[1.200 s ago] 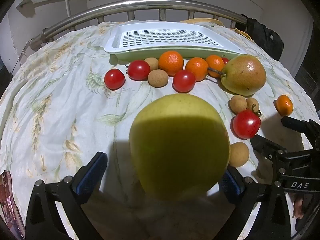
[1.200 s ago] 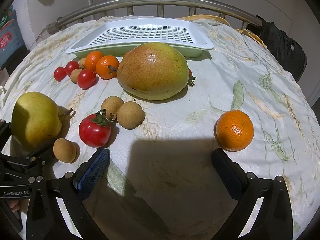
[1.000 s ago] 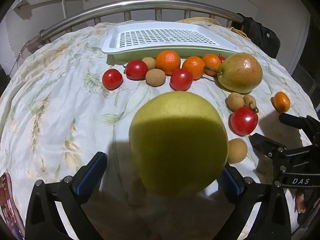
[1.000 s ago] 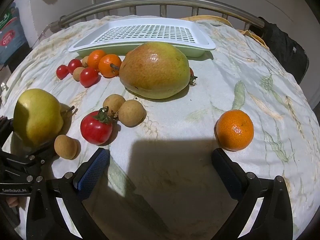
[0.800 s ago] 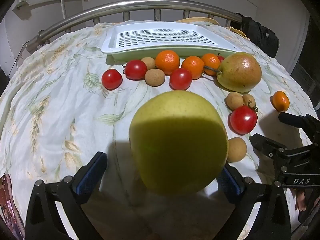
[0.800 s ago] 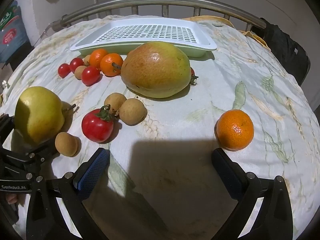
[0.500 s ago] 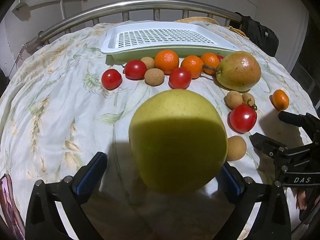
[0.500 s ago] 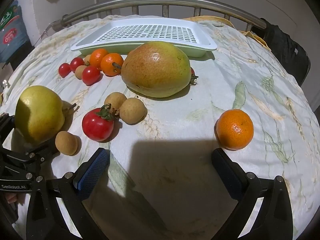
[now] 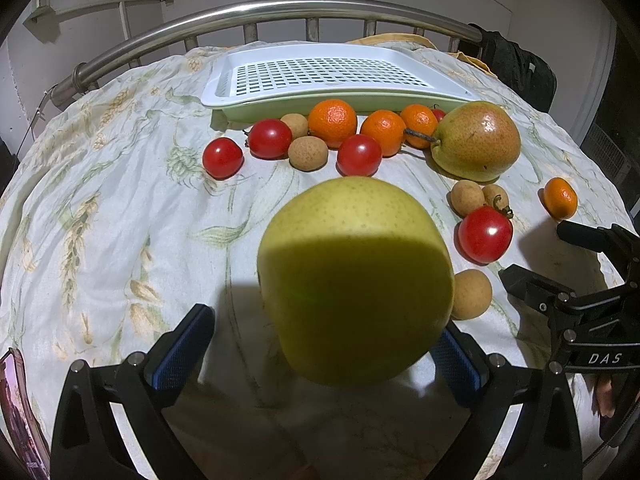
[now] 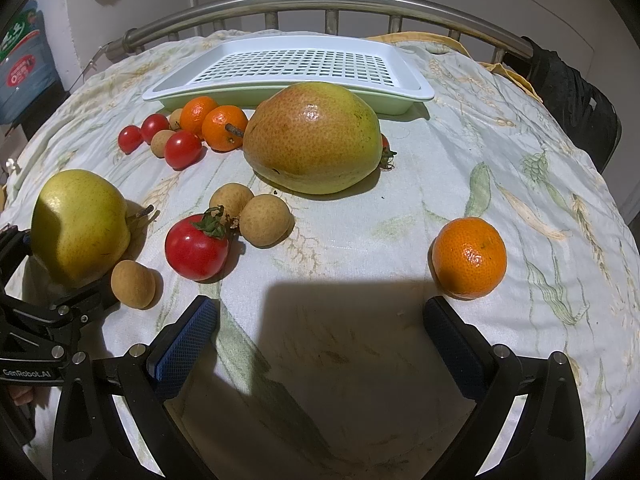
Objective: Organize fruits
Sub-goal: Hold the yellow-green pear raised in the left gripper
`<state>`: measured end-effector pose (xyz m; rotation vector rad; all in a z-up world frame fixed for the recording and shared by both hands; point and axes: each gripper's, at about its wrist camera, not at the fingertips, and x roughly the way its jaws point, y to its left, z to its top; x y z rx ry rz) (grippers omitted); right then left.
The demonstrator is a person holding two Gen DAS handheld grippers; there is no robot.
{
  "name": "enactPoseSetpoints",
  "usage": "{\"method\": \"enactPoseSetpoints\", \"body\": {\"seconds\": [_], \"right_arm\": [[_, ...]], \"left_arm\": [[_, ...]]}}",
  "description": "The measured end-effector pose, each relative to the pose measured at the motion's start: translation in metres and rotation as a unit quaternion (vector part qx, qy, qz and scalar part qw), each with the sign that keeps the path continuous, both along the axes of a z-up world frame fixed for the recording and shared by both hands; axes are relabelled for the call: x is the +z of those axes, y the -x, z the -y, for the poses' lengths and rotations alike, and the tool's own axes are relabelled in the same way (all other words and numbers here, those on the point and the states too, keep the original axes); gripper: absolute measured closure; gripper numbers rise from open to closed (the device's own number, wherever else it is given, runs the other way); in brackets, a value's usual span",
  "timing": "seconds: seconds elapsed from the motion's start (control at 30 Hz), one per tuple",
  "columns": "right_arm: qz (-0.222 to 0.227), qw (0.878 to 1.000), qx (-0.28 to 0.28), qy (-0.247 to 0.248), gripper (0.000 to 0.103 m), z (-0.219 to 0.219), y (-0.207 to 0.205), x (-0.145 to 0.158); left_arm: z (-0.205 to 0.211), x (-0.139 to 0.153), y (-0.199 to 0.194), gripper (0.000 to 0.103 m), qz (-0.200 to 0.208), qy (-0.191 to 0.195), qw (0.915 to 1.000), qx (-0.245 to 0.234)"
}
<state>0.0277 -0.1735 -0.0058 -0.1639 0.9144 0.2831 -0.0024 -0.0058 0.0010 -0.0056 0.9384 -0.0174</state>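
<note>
A big yellow-green pear [image 9: 356, 280] fills the space between my left gripper's [image 9: 320, 344] jaws, raised off the cloth; it also shows in the right wrist view [image 10: 78, 226]. Its right side presses the right pad; the left pad [image 9: 182, 346] stands apart from it. My right gripper [image 10: 320, 336] is open and empty above the cloth, with a lone mandarin [image 10: 469, 258] just beyond its right finger. A white slotted tray [image 9: 336, 76] sits at the back. A red-green pear [image 10: 314, 138] lies in front of it.
Cherry tomatoes [image 9: 222, 158], mandarins [image 9: 332, 122] and brown longans [image 9: 308, 153] lie in a row before the tray. A stemmed tomato [image 10: 197, 246] and longans [image 10: 264, 220] lie near my right gripper. A metal rail [image 9: 280, 10] bounds the far edge.
The yellow-green pear has risen slightly with my left gripper and the scene has drawn back a little. The right gripper has barely moved.
</note>
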Motion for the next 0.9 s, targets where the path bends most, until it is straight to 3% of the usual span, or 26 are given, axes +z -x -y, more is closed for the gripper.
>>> {"method": "enactPoseSetpoints", "body": {"seconds": [0.9], "right_arm": [[0.000,1.000,0.006,0.000,0.000,0.0006,0.0021,0.0005]], "left_arm": [[-0.0006,0.0011,0.0028,0.000,0.000,0.002,1.0000,-0.002]]}}
